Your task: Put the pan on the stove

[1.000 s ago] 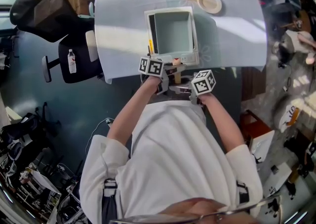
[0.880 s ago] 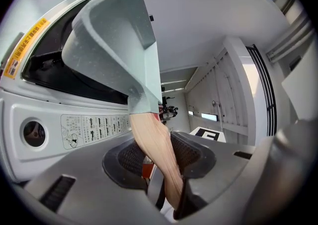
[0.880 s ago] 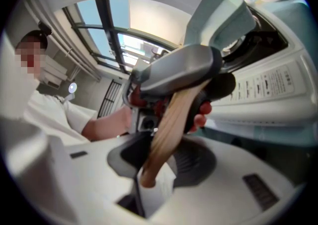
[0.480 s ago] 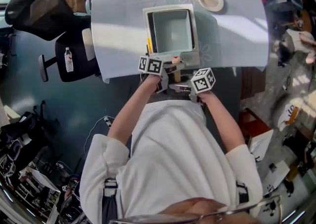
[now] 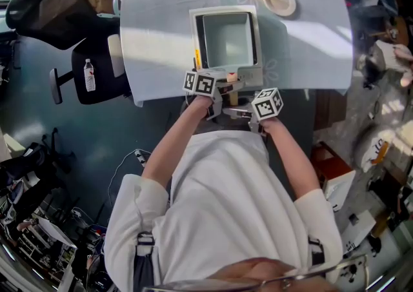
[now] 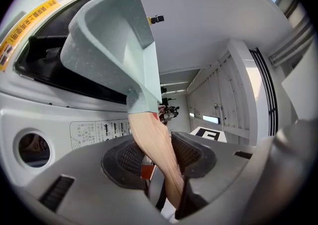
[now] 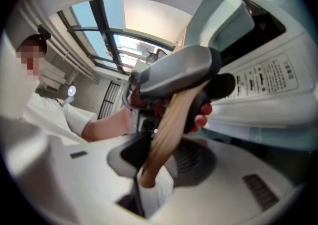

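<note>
Left claw [image 6: 159, 155], jaws opening, and right claw [image 7: 160, 163] pinch the wooden handle [image 6: 151, 134]; more slack could tip the pan [image 6: 114, 35] ahead.

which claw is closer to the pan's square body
Left. The left claw, jaws opening around the wooden handle, sits just behind the pan's body; the right claw holds the handle's end, farther back.

Black chair [image 5: 51, 7], bottle [image 5: 89, 75], plate [image 5: 282, 2]
</note>
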A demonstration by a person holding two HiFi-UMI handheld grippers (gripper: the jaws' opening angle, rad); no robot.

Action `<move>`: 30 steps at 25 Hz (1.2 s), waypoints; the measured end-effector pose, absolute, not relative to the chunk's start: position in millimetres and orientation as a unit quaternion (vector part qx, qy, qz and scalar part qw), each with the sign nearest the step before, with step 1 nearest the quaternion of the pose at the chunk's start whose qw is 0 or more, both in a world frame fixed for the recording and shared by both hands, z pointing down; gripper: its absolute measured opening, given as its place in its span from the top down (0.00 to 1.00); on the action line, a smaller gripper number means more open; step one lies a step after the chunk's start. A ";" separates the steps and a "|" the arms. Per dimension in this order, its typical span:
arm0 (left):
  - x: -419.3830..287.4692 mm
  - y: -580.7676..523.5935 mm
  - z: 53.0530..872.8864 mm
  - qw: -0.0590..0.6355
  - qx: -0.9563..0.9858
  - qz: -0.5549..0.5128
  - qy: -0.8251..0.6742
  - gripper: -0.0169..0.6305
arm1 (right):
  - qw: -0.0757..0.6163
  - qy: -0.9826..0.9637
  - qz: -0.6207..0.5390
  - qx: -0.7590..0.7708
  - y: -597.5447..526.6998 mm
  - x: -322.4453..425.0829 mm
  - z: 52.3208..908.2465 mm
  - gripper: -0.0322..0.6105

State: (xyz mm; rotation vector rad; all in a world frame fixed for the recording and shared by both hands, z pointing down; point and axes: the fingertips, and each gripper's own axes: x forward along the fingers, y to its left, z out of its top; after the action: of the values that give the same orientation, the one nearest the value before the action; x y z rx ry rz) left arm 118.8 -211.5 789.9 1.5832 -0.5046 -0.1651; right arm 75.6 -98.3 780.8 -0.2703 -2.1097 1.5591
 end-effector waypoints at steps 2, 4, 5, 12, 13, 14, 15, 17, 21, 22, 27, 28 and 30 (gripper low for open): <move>118.8 -211.2 790.6 0.673 0.701 -0.072 -0.224 0.69 | 0.248 -0.774 0.574 -0.099 -98.5 75.4 780.1 0.71; 118.9 -210.0 790.2 0.674 0.700 -0.070 -0.224 0.68 | 0.248 -0.774 0.574 -0.100 -97.3 75.4 779.2 0.71; 119.2 -209.3 789.6 0.674 0.701 -0.068 -0.225 0.68 | 0.248 -0.774 0.573 -0.101 -96.4 75.6 778.8 0.71; 113.6 -212.4 789.5 0.672 0.697 -0.062 -0.243 0.59 | 0.232 -0.761 0.602 -0.072 -111.2 81.2 780.4 0.67; 111.4 -213.0 789.5 0.670 0.697 -0.061 -0.247 0.58 | 0.230 -0.759 0.605 -0.067 -113.6 82.3 780.6 0.66; 108.9 -213.5 789.3 0.669 0.697 -0.059 -0.252 0.56 | 0.230 -0.760 0.605 -0.062 -115.3 83.5 781.3 0.64; 106.0 -214.0 789.1 0.666 0.698 -0.056 -0.257 0.55 | 0.233 -0.762 0.602 -0.058 -116.6 84.7 782.3 0.62; 100.8 -213.8 787.9 0.660 0.701 -0.048 -0.266 0.53 | 0.237 -0.769 0.591 -0.049 -118.8 87.0 783.6 0.59; 92.3 -205.1 782.8 0.652 0.701 -0.045 -0.286 0.52 | 0.245 -0.787 0.566 -0.017 -124.4 94.3 781.6 0.57; 88.6 -202.8 781.6 0.651 0.699 -0.047 -0.292 0.52 | 0.245 -0.791 0.560 -0.008 -127.2 95.5 780.8 0.57; 71.3 -190.4 777.4 0.646 0.689 -0.047 -0.325 0.52 | 0.250 -0.809 0.531 0.043 -143.2 107.0 775.0 0.55; 67.6 -188.1 776.4 0.644 0.688 -0.048 -0.331 0.52 | 0.253 -0.812 0.523 0.052 -145.0 109.5 774.8 0.55; 59.7 -184.8 772.8 0.638 0.687 -0.052 -0.343 0.52 | 0.258 -0.819 0.508 0.070 -148.4 113.8 774.8 0.55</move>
State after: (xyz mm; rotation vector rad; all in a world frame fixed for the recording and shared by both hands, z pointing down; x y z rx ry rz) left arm 59.7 -184.8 772.8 1.5693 -0.7834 -0.1180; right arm 113.8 -148.4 774.8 0.1890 -2.2205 1.3772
